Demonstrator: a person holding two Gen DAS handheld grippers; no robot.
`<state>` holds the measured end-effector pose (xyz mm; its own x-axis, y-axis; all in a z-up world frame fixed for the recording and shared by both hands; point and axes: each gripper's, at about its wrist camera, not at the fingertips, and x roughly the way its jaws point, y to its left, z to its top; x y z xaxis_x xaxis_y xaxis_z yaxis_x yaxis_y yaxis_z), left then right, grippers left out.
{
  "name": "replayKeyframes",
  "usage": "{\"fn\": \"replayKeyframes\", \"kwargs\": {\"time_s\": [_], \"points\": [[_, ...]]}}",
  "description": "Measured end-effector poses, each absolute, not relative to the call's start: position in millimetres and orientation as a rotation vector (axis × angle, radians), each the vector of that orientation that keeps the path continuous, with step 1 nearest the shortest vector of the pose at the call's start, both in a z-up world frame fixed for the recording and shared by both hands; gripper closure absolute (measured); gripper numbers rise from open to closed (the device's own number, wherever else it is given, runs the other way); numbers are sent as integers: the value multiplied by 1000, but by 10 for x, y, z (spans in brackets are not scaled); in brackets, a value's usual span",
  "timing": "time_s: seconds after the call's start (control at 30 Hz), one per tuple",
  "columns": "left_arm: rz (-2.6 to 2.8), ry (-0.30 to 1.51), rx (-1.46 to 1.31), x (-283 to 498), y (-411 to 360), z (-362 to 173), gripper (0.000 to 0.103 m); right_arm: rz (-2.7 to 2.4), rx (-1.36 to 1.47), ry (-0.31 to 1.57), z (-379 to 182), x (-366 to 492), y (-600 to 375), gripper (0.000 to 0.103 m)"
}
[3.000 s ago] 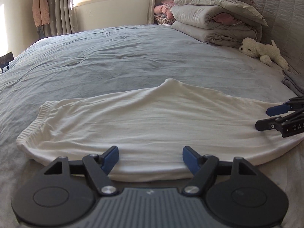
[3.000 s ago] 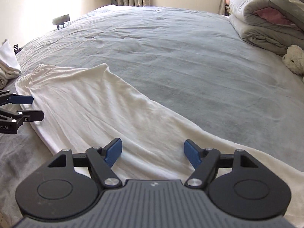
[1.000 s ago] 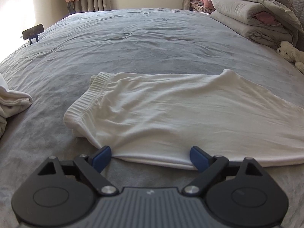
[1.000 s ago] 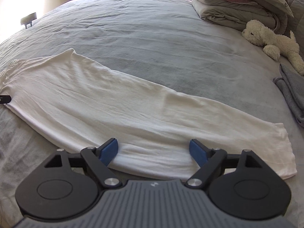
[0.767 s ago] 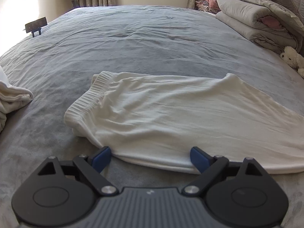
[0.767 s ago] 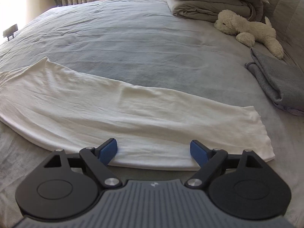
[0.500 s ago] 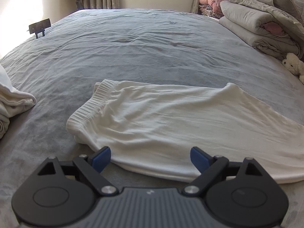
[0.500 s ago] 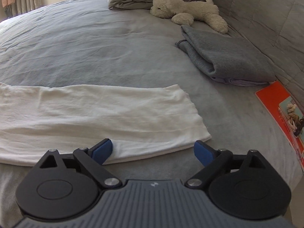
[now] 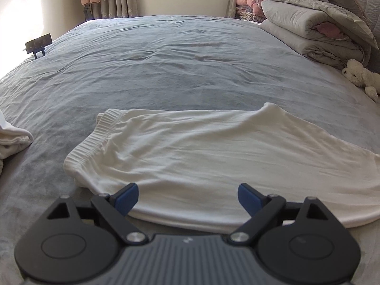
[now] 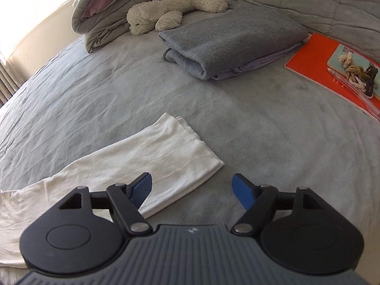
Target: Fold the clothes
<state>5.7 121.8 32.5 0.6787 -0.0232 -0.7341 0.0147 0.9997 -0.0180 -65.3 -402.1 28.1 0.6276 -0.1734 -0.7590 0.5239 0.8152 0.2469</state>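
White trousers (image 9: 201, 156) lie folded lengthwise on the grey bed, ribbed waistband (image 9: 87, 142) to the left in the left wrist view. My left gripper (image 9: 187, 198) hovers open over their near edge by the waist, holding nothing. In the right wrist view the leg end (image 10: 175, 156) points toward the headboard. My right gripper (image 10: 192, 190) sits just over the hem's near corner; its jaws are closing, blue pads apart, the cloth edge between them but not pinched.
A folded grey garment (image 10: 232, 40), a white plush dog (image 10: 171, 7) and an orange book (image 10: 332, 68) lie beyond the hem. A rolled grey duvet (image 9: 315, 28) sits at the head end, white folded clothes (image 9: 11, 140) at far left.
My right gripper has swept along the trousers to the hem and rolled, and its jaws have narrowed slightly. The left gripper has stayed near the waist, open as before.
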Motion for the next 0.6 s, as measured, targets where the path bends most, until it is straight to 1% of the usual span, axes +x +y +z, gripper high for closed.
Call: {"fn": "replayKeyframes", "kwargs": {"time_s": [0.03,0.13,0.23,0.37,0.47,0.53,0.6], "points": [[-23,825,-14,60,1213,326,11,-417,485,788,282,-652,-4028,32],[-26,827,-22,69,1203,330,11,-425,489,773,264,-628,-4027,39],[-32,827,-38,70,1211,338,12,-440,507,759,243,-636,-4052,43],[-35,827,-54,71,1229,349,11,-445,582,730,241,-695,-4142,44],[-34,824,-62,66,1238,358,12,-450,626,716,233,-731,-4196,48],[-38,823,-64,64,1227,360,12,-459,622,715,226,-726,-4194,52],[-39,821,-53,62,1199,355,12,-467,607,716,222,-713,-4181,53]]}}
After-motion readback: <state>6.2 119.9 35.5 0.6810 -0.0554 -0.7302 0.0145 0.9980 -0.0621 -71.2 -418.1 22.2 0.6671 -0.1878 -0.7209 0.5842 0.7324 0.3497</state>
